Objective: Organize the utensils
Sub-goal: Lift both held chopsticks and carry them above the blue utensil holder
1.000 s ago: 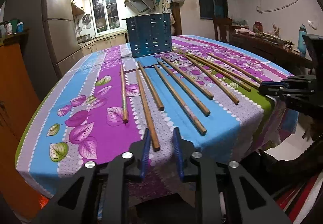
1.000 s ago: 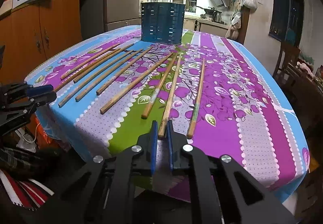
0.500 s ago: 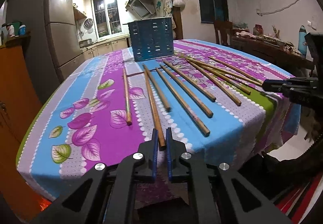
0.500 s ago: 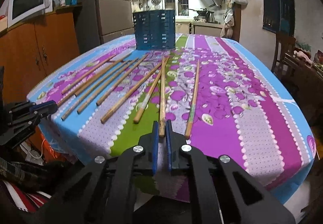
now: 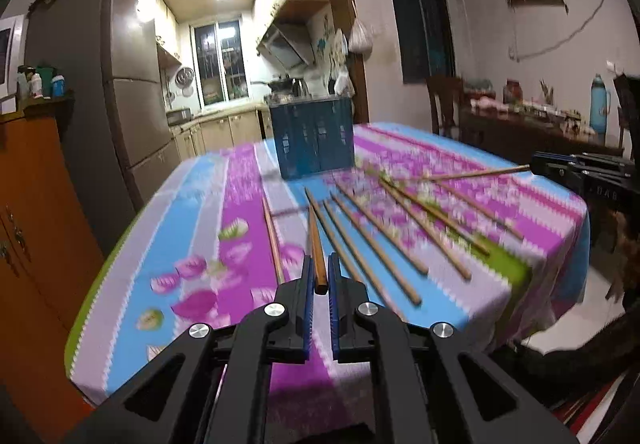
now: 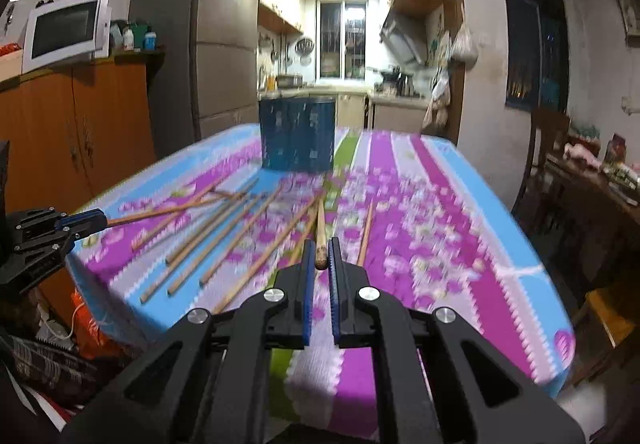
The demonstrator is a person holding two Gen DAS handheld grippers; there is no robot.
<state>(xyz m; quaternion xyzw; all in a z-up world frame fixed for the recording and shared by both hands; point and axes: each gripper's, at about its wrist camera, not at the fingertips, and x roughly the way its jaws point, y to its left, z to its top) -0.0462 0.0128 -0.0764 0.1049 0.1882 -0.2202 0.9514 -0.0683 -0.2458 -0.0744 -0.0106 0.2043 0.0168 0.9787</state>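
Ahead of you, loose chopsticks [image 5: 376, 240] lie spread over the middle of the table [image 5: 192, 204]. The blue holder [image 5: 312, 138] stands at the far end. Both side strips of the cloth are free for passing.

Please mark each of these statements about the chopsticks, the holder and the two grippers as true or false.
1. The left gripper is shut on a chopstick. True.
2. The right gripper is open with nothing in it. False: it is shut on a chopstick, whose near end sits between the blue pads.
3. The blue utensil holder stands upright at the far end of the table. True.
4. All the chopsticks are already in the holder. False: several still lie on the tablecloth and none shows in the holder.
5. The tablecloth is plain white. False: it is striped in purple, blue and green with leaf prints.
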